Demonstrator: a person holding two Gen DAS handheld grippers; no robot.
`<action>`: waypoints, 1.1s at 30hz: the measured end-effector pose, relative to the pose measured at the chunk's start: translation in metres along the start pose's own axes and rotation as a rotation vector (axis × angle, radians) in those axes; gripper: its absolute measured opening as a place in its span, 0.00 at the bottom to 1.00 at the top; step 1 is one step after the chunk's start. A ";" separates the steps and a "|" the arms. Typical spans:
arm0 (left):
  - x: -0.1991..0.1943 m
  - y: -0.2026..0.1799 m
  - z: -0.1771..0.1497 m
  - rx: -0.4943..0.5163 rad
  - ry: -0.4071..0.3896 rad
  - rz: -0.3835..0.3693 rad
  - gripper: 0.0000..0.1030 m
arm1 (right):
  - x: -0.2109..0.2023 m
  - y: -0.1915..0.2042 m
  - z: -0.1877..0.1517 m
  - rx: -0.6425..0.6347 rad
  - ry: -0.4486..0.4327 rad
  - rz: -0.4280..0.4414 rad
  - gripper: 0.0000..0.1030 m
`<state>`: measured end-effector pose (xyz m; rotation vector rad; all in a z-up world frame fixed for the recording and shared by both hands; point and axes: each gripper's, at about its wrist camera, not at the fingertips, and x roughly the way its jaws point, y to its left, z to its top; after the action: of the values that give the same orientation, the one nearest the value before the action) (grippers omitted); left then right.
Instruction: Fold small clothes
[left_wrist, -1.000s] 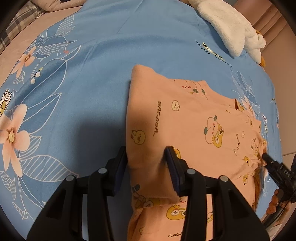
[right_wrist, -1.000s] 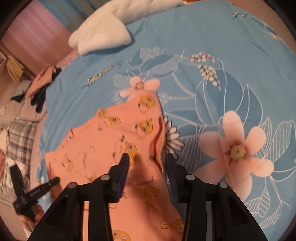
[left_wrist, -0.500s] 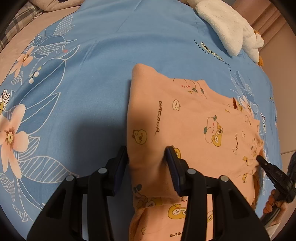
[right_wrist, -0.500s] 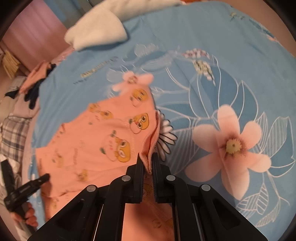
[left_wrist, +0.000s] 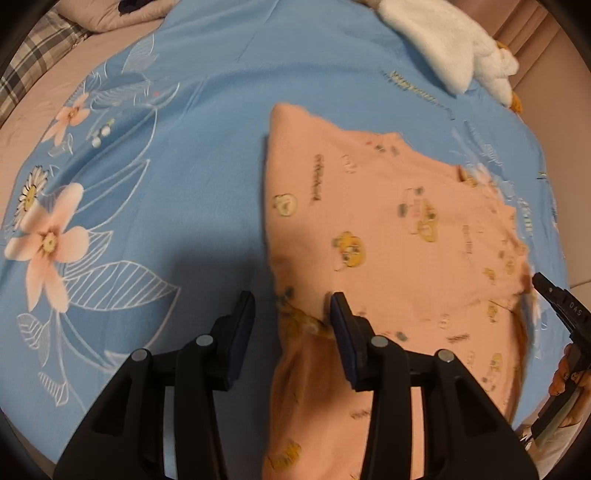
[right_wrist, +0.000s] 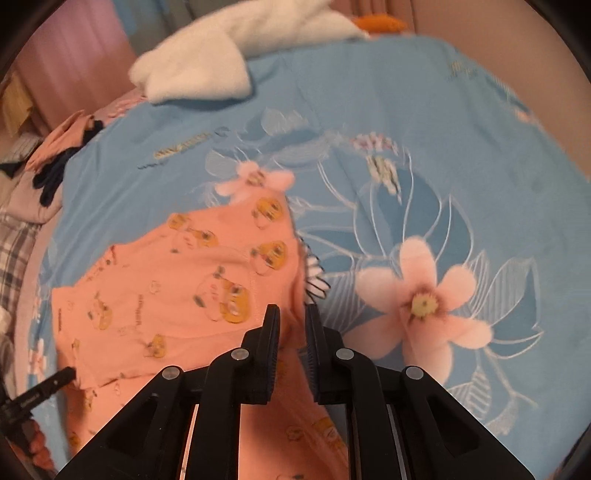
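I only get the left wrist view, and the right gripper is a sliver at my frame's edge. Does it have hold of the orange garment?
Observer: Yes. The right gripper is shut on the side edge of the orange garment. Its jaws have just been closing, with fabric between them.
Operator: Is that edge lying flat?
Observer: It doesn't look flat. It seems to rise as a narrow fold up into the jaws.
Operator: What lies beyond that edge?
Observer: The bedspread, with a large pink flower print just right of the gripper.
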<state>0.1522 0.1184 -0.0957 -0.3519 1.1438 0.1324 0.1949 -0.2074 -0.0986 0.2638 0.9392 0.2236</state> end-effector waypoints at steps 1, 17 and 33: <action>-0.008 -0.004 0.000 0.008 -0.024 -0.019 0.40 | -0.004 0.007 0.000 -0.017 -0.004 0.026 0.12; 0.028 -0.047 -0.012 0.098 -0.002 -0.073 0.41 | 0.044 0.053 -0.020 -0.121 0.111 0.095 0.12; 0.023 -0.028 -0.017 0.010 -0.002 -0.148 0.41 | 0.037 0.018 -0.025 -0.030 0.098 0.123 0.12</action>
<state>0.1545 0.0841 -0.1171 -0.4257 1.1126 -0.0026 0.1945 -0.1761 -0.1346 0.2850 1.0173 0.3664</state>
